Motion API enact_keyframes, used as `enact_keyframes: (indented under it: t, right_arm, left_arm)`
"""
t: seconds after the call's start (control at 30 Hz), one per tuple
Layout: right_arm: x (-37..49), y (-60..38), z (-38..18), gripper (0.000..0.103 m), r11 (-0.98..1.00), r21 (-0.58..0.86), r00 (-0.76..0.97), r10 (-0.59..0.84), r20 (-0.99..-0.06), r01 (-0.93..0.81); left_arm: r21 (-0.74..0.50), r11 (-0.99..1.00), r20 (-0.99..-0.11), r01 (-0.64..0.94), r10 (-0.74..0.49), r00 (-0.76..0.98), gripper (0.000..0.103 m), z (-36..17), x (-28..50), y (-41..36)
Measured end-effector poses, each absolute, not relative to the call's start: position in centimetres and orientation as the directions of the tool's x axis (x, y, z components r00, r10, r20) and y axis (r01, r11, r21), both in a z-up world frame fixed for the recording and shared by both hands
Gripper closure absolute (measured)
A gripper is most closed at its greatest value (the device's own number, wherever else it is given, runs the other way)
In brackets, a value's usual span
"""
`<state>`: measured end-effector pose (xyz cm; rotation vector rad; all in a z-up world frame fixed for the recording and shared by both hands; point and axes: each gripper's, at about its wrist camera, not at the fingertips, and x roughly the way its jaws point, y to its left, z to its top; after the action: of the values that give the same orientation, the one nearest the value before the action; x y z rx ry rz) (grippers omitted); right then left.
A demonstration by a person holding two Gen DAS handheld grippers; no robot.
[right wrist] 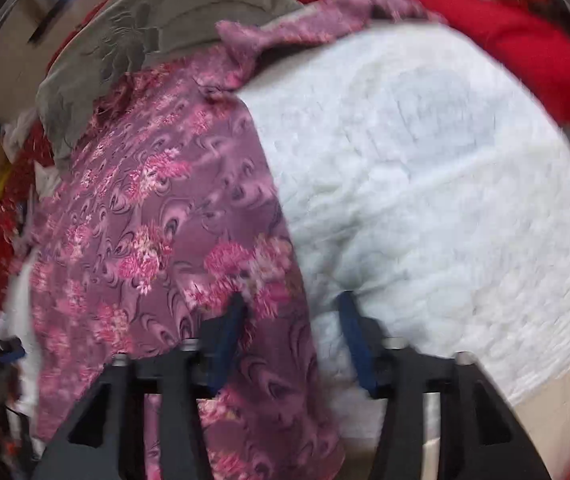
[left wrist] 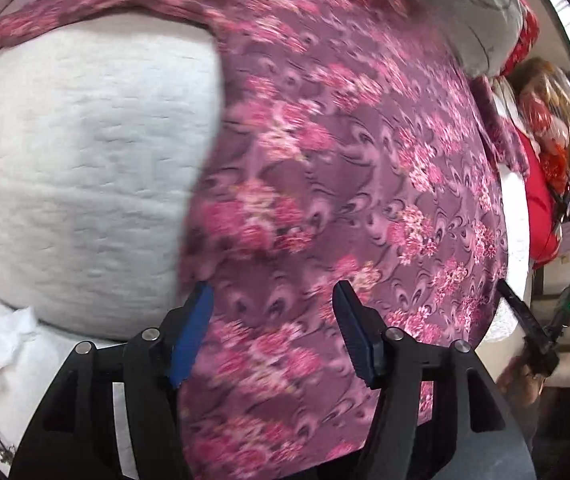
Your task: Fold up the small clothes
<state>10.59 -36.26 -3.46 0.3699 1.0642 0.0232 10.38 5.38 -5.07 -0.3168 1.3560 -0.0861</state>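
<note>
A purple garment with pink flowers [left wrist: 345, 168] lies spread flat on a white quilted cover [left wrist: 85, 180]. My left gripper [left wrist: 273, 300] is open, its blue-padded fingers hovering over the garment's near left edge. In the right wrist view the same garment [right wrist: 145, 240] lies left of the white cover [right wrist: 445, 200]. My right gripper [right wrist: 291, 312] is open, its fingers straddling the garment's near right edge. The right gripper also shows at the far right of the left wrist view [left wrist: 533, 332]. Both views are blurred.
A grey embroidered cloth [right wrist: 145, 40] lies beyond the garment. A red cloth [right wrist: 525, 52] and a heap of red and patterned clothes [left wrist: 553, 152] lie at the right side. More mixed clothes [right wrist: 1, 200] are piled at the left.
</note>
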Motion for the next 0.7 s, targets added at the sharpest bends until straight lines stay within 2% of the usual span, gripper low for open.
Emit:
enact_keyframes:
  t: [0.03, 0.13, 0.27, 0.33, 0.4, 0.47, 0.5, 0.53, 0.7]
  right_arm:
    - [10.6, -36.3, -2.8, 0.098, 0.932, 0.341, 0.505, 0.238, -0.83, 0.122]
    - [9.7, -37.4, -1.0, 0.098, 0.935, 0.338, 0.58, 0.216, -0.786, 0.109]
    - [11.0, -36.8, -3.9, 0.097, 0.964, 0.252, 0.438, 0.192, -0.878, 0.082]
    - [11.4, -37.8, -3.1, 0.091, 0.946, 0.314, 0.451, 0.244, -0.858, 0.085]
    - [12.7, -40.7, -1.4, 0.091, 0.896, 0.419, 0.525, 0.289, -0.8, 0.146]
    - [14.6, -44.7, -0.3, 0.082, 0.842, 0.49, 0.599, 0.277, -0.751, 0.226]
    - [15.4, -46.4, 0.0, 0.071, 0.818, 0.51, 0.625, 0.257, -0.737, 0.266]
    - [16.9, -49.1, 0.4, 0.065, 0.779, 0.534, 0.661, 0.215, -0.719, 0.328]
    - [24.2, -57.4, -1.2, 0.059, 0.576, 0.635, 0.711, 0.126, -0.692, 0.515]
  left_arm:
    - [-0.256, 0.96, -0.949, -0.111, -0.227, 0.22, 0.042, -5.2, 10.5, 5.1]
    - [-0.165, 0.982, -0.968, -0.088, -0.144, 0.203, 0.042, -6.6, 11.4, 4.0]
    - [-0.089, 0.993, -0.986, -0.081, -0.077, 0.148, 0.042, -8.4, 12.6, 3.0]
    - [-0.107, 0.993, -0.979, -0.059, -0.095, 0.181, 0.042, -7.3, 13.1, 2.8]
    - [-0.126, 0.991, -0.967, -0.053, -0.111, 0.23, 0.042, -5.6, 14.0, 2.7]
    - [-0.156, 0.986, -0.951, -0.05, -0.137, 0.277, 0.04, -4.2, 15.5, 2.5]
    - [-0.163, 0.985, -0.945, -0.049, -0.142, 0.294, 0.04, -3.7, 16.4, 2.4]
    - [-0.167, 0.985, -0.941, -0.047, -0.145, 0.305, 0.04, -3.4, 17.4, 2.3]
    - [-0.17, 0.983, -0.939, -0.061, -0.143, 0.314, 0.04, -4.4, 21.5, 1.7]
